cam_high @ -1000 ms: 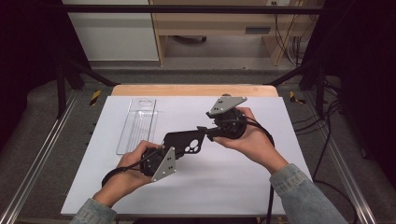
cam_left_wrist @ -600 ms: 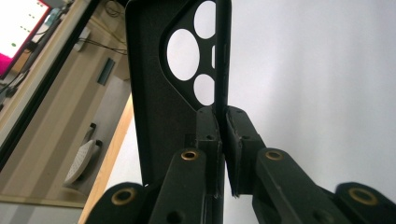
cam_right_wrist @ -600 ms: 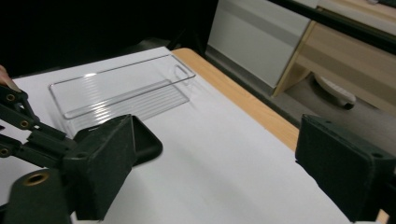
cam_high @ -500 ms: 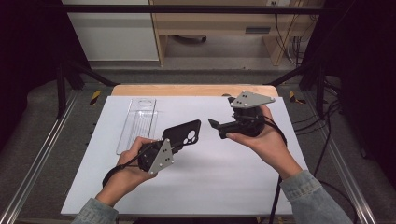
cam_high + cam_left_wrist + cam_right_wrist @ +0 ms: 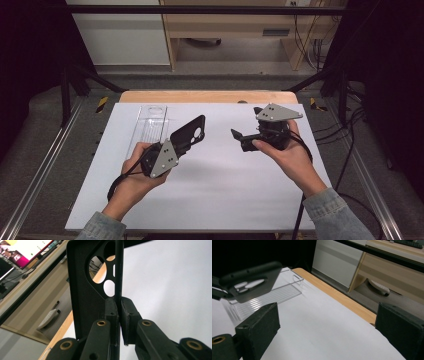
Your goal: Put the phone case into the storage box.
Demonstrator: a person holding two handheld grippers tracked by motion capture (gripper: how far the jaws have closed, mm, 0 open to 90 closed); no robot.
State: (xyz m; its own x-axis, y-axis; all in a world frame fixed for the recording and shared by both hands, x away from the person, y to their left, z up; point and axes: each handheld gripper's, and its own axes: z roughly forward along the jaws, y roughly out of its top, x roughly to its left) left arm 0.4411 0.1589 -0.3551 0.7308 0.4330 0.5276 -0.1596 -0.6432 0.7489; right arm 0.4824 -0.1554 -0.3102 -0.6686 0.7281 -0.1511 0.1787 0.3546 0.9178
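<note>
Above the white desk (image 5: 210,190) middle | left tool (image 5: 176,145) clamps black plastic phone case (image 5: 189,134) | right tool (image 5: 239,137) jaws just opened, empty | handover done; next: carry case to clear tray (image 5: 150,127).

A white-topped bench (image 5: 210,200) with a wooden far edge stands on grey floor (image 5: 45,150); beyond it, a white cabinet (image 5: 120,35) beside wooden furniture (image 5: 235,22), dark surroundings.

A clear, ribbed plastic tray (image 5: 151,129) is laid flat on the white-topped table (image 5: 215,185), towards its far left part. A light wooden strip (image 5: 210,96) is seen along the table's far edge. Beyond it, a pale wooden cabinet (image 5: 235,30) is set beside a white panel (image 5: 120,35).
</note>
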